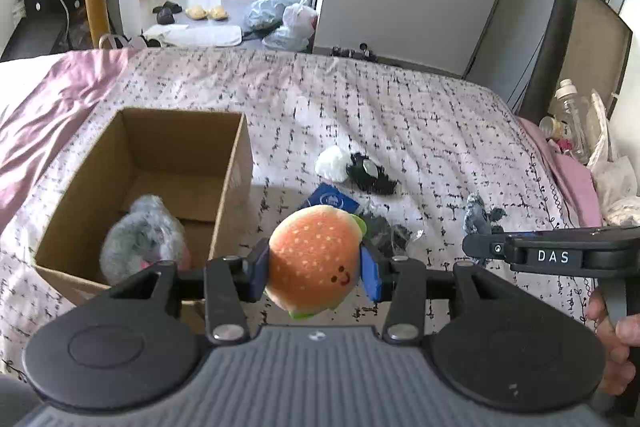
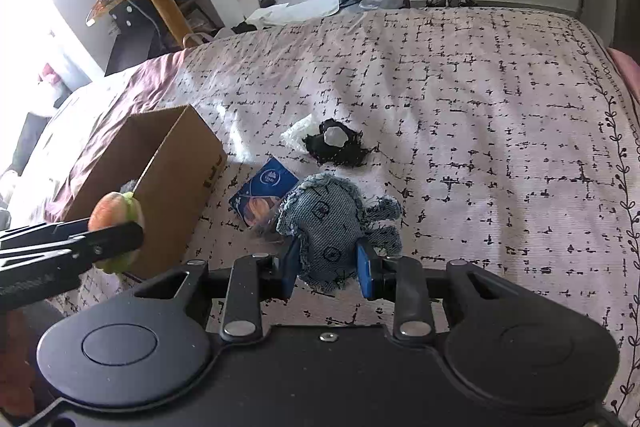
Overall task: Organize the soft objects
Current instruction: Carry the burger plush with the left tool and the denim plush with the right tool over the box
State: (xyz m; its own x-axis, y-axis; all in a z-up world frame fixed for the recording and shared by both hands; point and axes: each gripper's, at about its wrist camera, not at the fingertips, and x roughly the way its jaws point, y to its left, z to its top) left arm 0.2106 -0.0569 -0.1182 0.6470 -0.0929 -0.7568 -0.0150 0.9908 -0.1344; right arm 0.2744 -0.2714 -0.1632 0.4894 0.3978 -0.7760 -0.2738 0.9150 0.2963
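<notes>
My left gripper [image 1: 314, 269] is shut on a plush hamburger [image 1: 314, 255] and holds it above the bed, just right of an open cardboard box [image 1: 234, 163]. A grey fluffy toy in plastic wrap [image 1: 142, 239] lies inside the box. My right gripper [image 2: 328, 261] is shut on a denim plush toy [image 2: 328, 223] and holds it over the bed. In the right wrist view the hamburger [image 2: 114, 209] and the left gripper show at the left, beside the box [image 2: 176, 179]. In the left wrist view the right gripper's finger [image 1: 520, 249] and the denim toy [image 1: 478, 213] show at the right.
On the patterned bedspread [image 2: 480, 107] lie a blue packet [image 2: 260, 193], a black fuzzy item [image 2: 336, 145] and a white crumpled item [image 2: 298, 135]. A black wrapped item [image 1: 386, 231] lies behind the hamburger. Bottles and bags [image 1: 576, 131] crowd the bed's right side.
</notes>
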